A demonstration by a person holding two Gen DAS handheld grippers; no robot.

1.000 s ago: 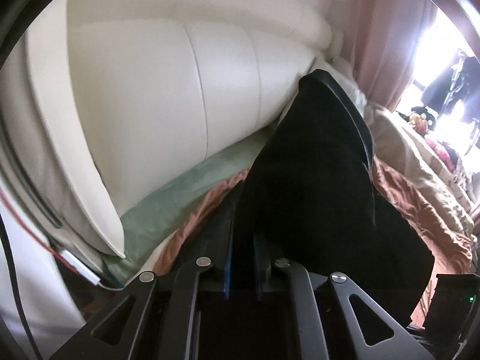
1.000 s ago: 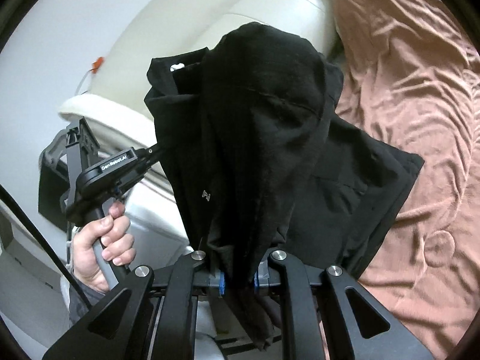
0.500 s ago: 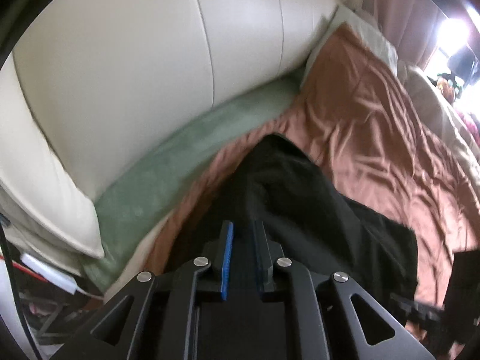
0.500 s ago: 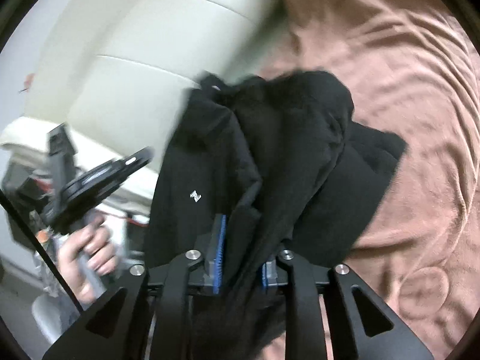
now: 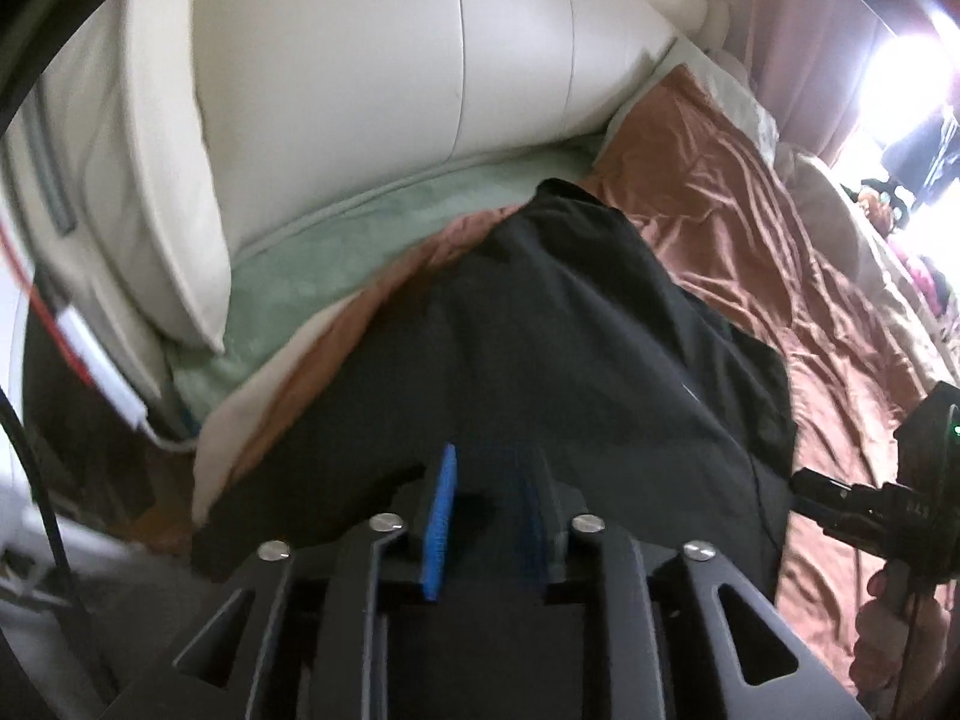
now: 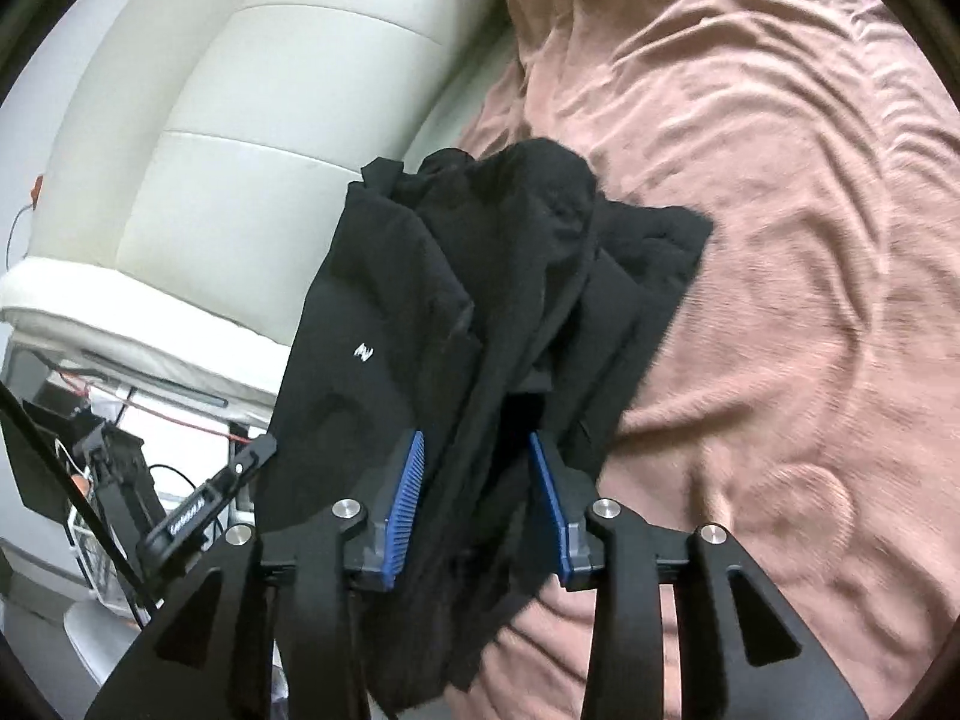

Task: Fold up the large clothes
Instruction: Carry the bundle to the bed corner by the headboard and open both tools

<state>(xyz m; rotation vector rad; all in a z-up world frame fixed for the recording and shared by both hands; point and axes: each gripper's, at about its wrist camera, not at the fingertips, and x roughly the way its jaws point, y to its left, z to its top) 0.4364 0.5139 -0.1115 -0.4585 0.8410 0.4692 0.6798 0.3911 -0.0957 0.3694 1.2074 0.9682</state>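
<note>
A large black garment (image 5: 558, 348) with a small white logo lies on the brown bedspread (image 5: 780, 228) near the bed's edge. It also shows in the right wrist view (image 6: 480, 300), bunched in folds. My left gripper (image 5: 489, 480) is open just above the garment's near edge, its blue pads apart. My right gripper (image 6: 477, 468) is open, with black cloth still lying loosely between its blue pads (image 6: 405, 498). The right gripper's body (image 5: 864, 498) shows at the right of the left wrist view.
A cream padded headboard (image 5: 420, 60) stands behind the bed. A green sheet (image 5: 336, 252) lies between it and the bedspread (image 6: 780, 210). Cables and a white adapter (image 5: 114, 384) hang at the left bedside. Beige bedding and clutter lie far right.
Both grippers lowered the hanging garment onto the bed. Both then opened and let go of the cloth, which now rests bunched on the bedspread.
</note>
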